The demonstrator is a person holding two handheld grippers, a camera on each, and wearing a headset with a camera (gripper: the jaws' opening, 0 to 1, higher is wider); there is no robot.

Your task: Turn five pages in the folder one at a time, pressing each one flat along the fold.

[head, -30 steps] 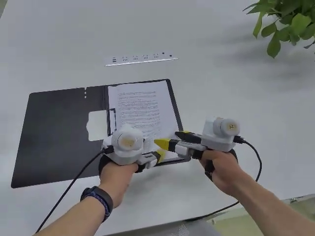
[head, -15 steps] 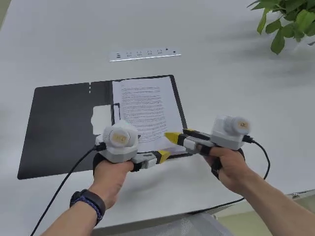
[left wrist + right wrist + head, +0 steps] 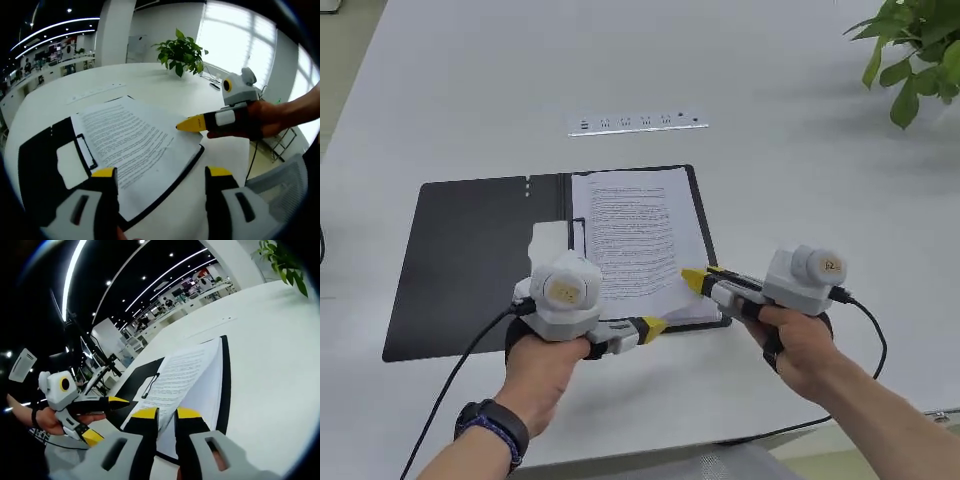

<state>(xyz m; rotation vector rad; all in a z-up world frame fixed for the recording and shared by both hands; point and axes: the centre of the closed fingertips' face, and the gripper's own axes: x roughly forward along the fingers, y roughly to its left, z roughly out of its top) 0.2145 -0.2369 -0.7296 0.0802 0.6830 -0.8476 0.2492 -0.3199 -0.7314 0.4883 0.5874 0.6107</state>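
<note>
A black folder [image 3: 470,260] lies open on the white table, with a stack of printed pages [image 3: 635,235] clipped on its right half. My right gripper [image 3: 692,281] is at the lower right edge of the stack. Its jaws are almost together, and the top page's edge [image 3: 200,385] runs into the narrow gap of the right gripper [image 3: 166,413]. My left gripper [image 3: 650,328] hovers at the folder's near edge. In its own view the left gripper [image 3: 162,172] stands wide open with nothing between its jaws, above the page's lower part [image 3: 135,150].
A white power strip [image 3: 637,123] lies behind the folder. A potted plant [image 3: 915,50] stands at the far right corner. Cables trail from both grippers toward the table's near edge [image 3: 650,440].
The head view has shifted, so the folder sits further right and lower in the picture. Both grippers keep about the same places at the folder's near right corner.
</note>
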